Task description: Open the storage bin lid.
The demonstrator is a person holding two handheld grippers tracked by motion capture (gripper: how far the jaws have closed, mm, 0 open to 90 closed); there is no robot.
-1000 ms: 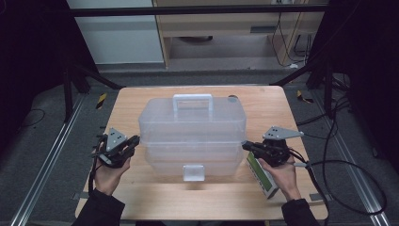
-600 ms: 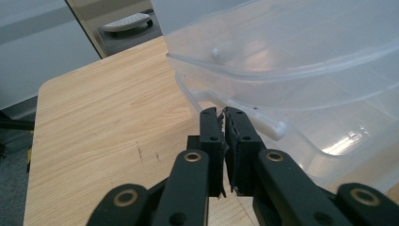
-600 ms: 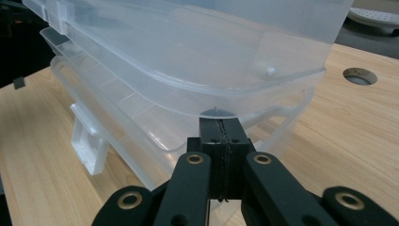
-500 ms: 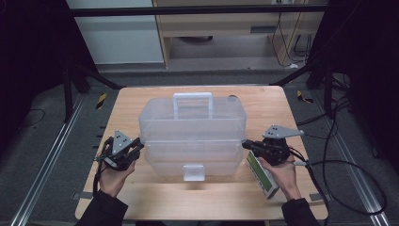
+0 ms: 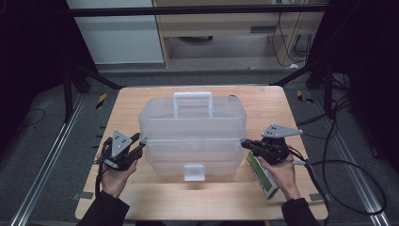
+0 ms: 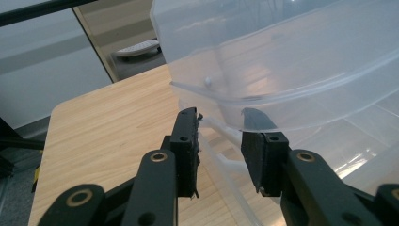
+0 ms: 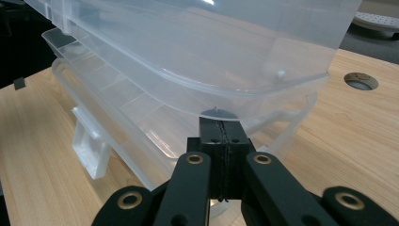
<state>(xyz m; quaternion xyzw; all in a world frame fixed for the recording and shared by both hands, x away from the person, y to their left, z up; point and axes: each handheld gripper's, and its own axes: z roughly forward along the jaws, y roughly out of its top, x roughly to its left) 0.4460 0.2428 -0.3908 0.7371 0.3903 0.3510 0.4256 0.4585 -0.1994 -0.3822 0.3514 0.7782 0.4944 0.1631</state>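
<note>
box (image 5: 193, 136): clear plastic tiered organiser, mid-table, long side parallel to near edge; white carry handle (image 5: 192, 97) toward far edge, front latch (image 5: 194, 172) toward near edge, hanging down.
lid section (image 6: 291, 61): raised off lower trays, tilted; overhanging lip visible in both gripper views.
lower trays (image 7: 141, 117): divided compartments, look empty through the plastic.
left gripper (image 5: 136, 143): at box's left end, toward table's left edge; jaws apart, have just been opening. Edge of tray rim (image 6: 221, 134) runs between them, pads not pressing on it; right-hand jaw sits under lid lip.
right gripper (image 5: 246, 144): at box's right end; jaws together, nothing clamped, tips tucked just under lid lip (image 7: 219, 110), seemingly propping it.
step, as judged: opening/spreading the tiers, left side letting go or regripping.
how to do it well: keep right jaws steady under lip as sole support; no sideways pull, box is light and slides on wood. Left: clear the tray rim fully before moving, then re-enter under lid lip at matching height. Lift both ends level, else hinge links twist.
risk: lid dropping on left side if right slips off the lip.
green-white packet (image 5: 263, 176): on table near right corner of near edge, under right hand (image 5: 277, 170); keep wrist off it.
table (image 5: 141, 99): wood, cable hole (image 7: 360, 81) beyond box's right end.
</note>
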